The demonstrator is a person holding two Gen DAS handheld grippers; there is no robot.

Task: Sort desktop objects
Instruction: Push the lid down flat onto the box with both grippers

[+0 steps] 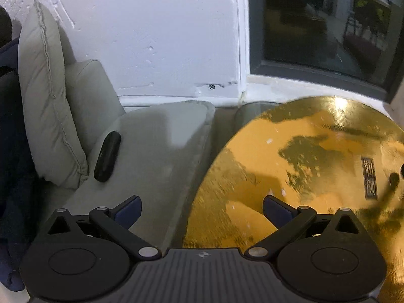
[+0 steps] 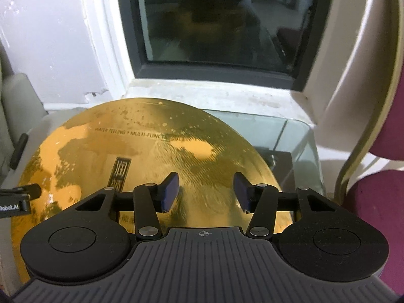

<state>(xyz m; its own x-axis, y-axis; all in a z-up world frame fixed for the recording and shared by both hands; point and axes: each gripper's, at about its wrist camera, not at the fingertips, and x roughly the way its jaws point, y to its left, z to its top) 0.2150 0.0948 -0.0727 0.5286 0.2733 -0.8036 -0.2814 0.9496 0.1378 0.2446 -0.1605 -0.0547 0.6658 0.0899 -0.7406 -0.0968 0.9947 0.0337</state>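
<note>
Fingers (image 2: 171, 189) above disc (image 2: 141, 151) — "WATER FEELING"

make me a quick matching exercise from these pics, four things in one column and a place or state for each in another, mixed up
Things:
1. gold disc
2. black oblong object
3. left hand-held gripper
4. window

Places or states:
a. lying on the grey cushion
b. open, holding nothing
c. behind the table, dark glass
d. lying on the glass table

Pairs: 1-d, 2-a, 3-b, 4-c

The right gripper (image 2: 205, 192) is held above a round gold disc (image 2: 141, 151), jaws apart with nothing between them; a glass table (image 2: 298, 136) is seen beneath.
</note>
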